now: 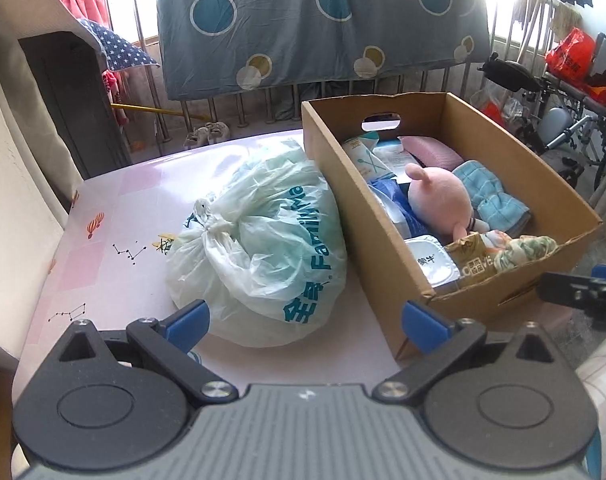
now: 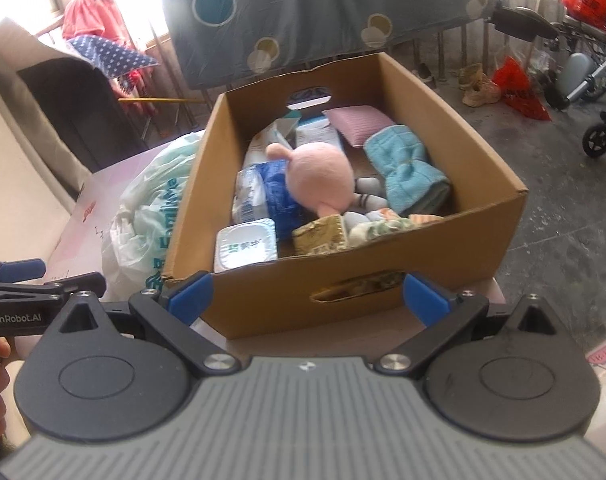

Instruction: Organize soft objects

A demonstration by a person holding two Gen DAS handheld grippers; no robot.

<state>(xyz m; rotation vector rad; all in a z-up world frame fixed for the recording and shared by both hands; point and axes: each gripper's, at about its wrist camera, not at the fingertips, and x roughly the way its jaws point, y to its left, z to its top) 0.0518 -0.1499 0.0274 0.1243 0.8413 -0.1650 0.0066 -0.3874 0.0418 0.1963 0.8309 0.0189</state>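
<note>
Both the left hand-held gripper (image 1: 305,318) and the right hand-held gripper (image 2: 307,300) stand spread, empty. Pink plush toy (image 2: 319,178) and blue towel (image 2: 407,172) lie in the cardboard box (image 2: 303,300) at the table's (image 1: 115,216) right edge, beside a knotted plastic bag (image 1: 263,248). Sorting is apparently just starting; next, a soft item needs gripping.

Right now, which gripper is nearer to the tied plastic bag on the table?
Left. The left gripper hangs open directly over the near end of the plastic bag. The right gripper is open in front of the cardboard box, with the bag off to its left.
</note>
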